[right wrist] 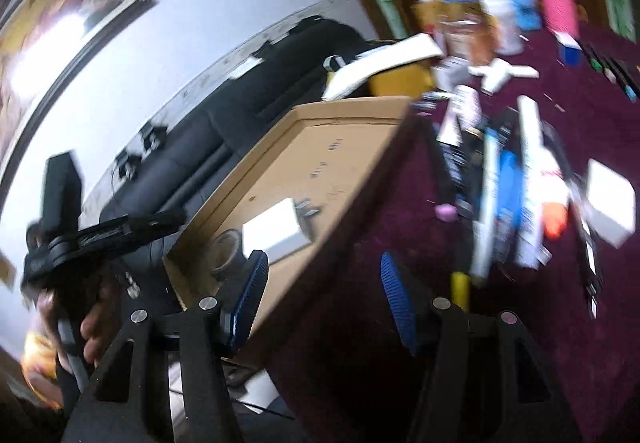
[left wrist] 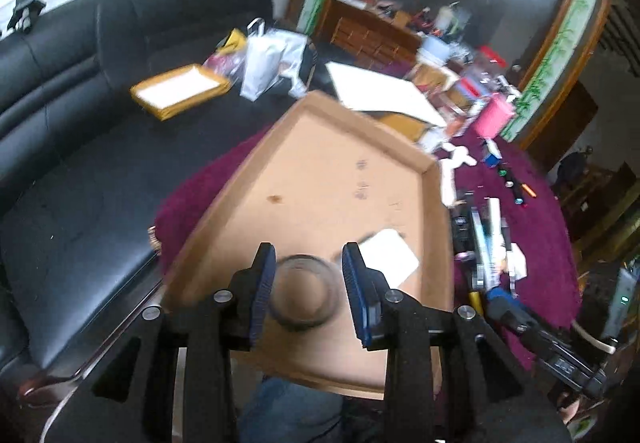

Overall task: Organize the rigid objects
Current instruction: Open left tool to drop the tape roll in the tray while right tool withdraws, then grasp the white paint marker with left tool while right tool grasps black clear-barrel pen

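A shallow cardboard tray (left wrist: pixel 320 163) lies on the maroon tablecloth (left wrist: pixel 536 211). A round clear jar (left wrist: pixel 302 293) stands in the tray's near end, between the fingers of my left gripper (left wrist: pixel 308 263); the pads stand a little off its sides, so the gripper is open. A white box (left wrist: pixel 390 257) lies in the tray to the jar's right. In the right wrist view the tray (right wrist: pixel 320 171), the jar (right wrist: pixel 226 245) and the white box (right wrist: pixel 276 231) show too. My right gripper (right wrist: pixel 324 283) is open and empty above the cloth beside the tray's edge.
A pile of tubes, pens and small boxes (left wrist: pixel 488 243) lies on the cloth right of the tray and shows in the right wrist view (right wrist: pixel 512 187). A black sofa (left wrist: pixel 80 123) stands to the left, with a yellow box (left wrist: pixel 180 89) and bags. Clutter fills the table's far end.
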A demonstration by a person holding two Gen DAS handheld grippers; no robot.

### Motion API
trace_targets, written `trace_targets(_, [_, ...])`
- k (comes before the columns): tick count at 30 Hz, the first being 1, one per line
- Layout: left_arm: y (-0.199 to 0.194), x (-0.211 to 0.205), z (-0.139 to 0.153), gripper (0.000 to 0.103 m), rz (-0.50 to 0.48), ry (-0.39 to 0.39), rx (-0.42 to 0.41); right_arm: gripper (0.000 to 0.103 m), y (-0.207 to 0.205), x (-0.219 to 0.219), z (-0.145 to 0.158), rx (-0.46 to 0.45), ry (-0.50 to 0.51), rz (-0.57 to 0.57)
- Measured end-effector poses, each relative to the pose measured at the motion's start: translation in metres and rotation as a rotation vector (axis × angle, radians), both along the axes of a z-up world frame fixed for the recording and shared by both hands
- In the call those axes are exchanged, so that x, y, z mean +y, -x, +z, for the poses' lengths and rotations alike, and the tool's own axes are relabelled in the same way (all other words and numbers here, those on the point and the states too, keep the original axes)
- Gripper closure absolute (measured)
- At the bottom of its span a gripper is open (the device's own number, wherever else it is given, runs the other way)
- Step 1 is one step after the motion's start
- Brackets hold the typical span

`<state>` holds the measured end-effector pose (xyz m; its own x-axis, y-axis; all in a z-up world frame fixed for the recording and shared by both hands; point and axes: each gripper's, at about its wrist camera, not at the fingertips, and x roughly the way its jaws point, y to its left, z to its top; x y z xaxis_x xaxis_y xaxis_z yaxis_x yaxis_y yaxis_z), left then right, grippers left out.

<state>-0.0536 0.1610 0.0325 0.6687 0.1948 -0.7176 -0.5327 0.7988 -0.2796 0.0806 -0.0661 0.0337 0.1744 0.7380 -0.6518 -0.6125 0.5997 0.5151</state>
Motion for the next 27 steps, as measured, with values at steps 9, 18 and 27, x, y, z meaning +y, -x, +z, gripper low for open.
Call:
trace_targets(9, [-0.036,-0.063,-0.003,0.071,-0.099,-0.025,-0.062,0.049,-0.004,-0.041,-0.008,0.027,0.019,-0.076])
trace_targets(18, [-0.060,-0.101,-0.009,0.071,-0.237,-0.050,0.019,0.055,-0.021,-0.054,-0.005,0.013,0.082,-0.155])
trace_targets(27, [-0.067,-0.103,-0.017,0.071,-0.263,0.076,0.049,0.058,-0.057,-0.077,0.008,-0.047,0.191,-0.221])
